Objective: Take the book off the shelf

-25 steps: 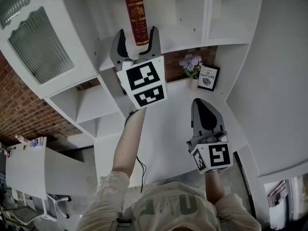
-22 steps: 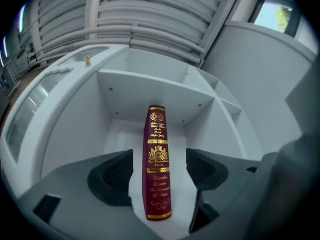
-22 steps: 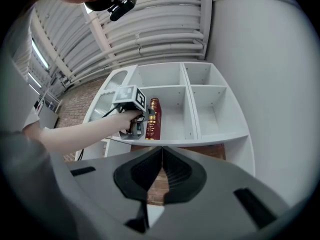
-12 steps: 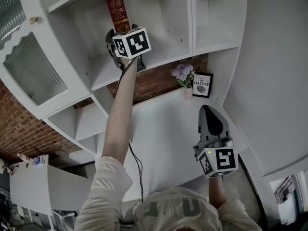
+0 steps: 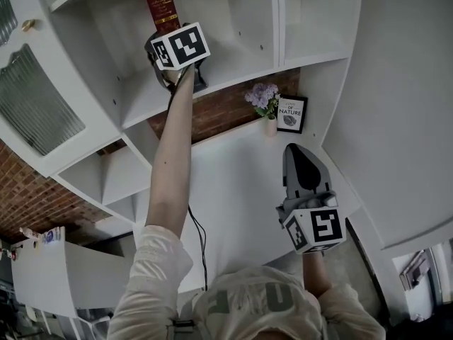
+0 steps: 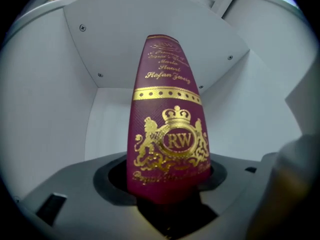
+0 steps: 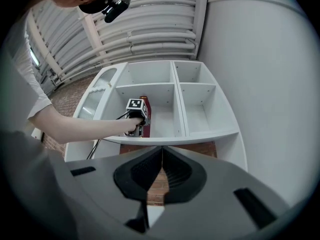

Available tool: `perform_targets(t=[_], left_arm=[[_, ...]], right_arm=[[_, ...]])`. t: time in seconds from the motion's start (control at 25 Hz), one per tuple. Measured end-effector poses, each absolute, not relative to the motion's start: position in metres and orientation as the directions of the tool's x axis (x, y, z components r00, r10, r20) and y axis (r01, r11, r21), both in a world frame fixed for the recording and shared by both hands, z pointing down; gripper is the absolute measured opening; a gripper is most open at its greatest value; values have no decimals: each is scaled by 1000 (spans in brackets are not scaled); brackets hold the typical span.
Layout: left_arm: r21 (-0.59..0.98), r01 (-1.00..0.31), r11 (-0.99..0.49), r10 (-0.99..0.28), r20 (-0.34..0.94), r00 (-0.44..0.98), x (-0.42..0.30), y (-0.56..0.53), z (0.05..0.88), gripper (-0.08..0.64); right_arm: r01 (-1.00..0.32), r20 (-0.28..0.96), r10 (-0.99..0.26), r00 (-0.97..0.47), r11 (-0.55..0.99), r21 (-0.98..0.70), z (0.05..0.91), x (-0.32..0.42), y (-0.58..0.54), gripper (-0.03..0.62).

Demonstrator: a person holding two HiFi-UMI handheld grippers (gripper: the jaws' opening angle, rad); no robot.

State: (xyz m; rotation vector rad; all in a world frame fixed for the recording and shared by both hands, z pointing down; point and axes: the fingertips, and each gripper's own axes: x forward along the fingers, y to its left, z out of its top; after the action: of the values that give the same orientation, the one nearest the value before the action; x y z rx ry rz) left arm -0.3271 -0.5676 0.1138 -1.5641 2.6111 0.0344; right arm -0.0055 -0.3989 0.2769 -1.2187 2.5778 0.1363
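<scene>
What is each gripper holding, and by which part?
Nothing yet: the left gripper, jaws just closing, straddles the maroon hardback book at its lower spine; right gripper shut, empty.

The book [image 6: 167, 134], a burgundy hardback with a gold crown, two lions and "RW" stamped on its spine, stands upright on the white shelf [image 5: 237, 66], spine facing outward.

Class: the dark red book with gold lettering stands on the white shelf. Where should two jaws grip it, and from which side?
Probably grip the dark red book low on its spine, one jaw on each cover, coming level from the open front of the white shelf: it stands upright, spine outward, walls behind.
</scene>
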Motion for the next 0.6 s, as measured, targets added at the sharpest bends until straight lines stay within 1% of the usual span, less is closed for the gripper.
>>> perform_targets(t=[0.16,0.32,0.6], left_arm=[[-32,-872,488,-870,-91,-484,-328,-566,116,283],[-31,-866,500,-864,-89,-496,-329,-566,116,261],[-28,-857,515,-855,-92,-511,-330,-565,116,259]], right_arm=[[-750,-268,-729,-630,660,-33,287,-14,-392,15],[-755,-268,-733,-625,655,-35,286,-9,-388,15],[-765,-287,-746,-601,641,-67,285,9,-381,15]])
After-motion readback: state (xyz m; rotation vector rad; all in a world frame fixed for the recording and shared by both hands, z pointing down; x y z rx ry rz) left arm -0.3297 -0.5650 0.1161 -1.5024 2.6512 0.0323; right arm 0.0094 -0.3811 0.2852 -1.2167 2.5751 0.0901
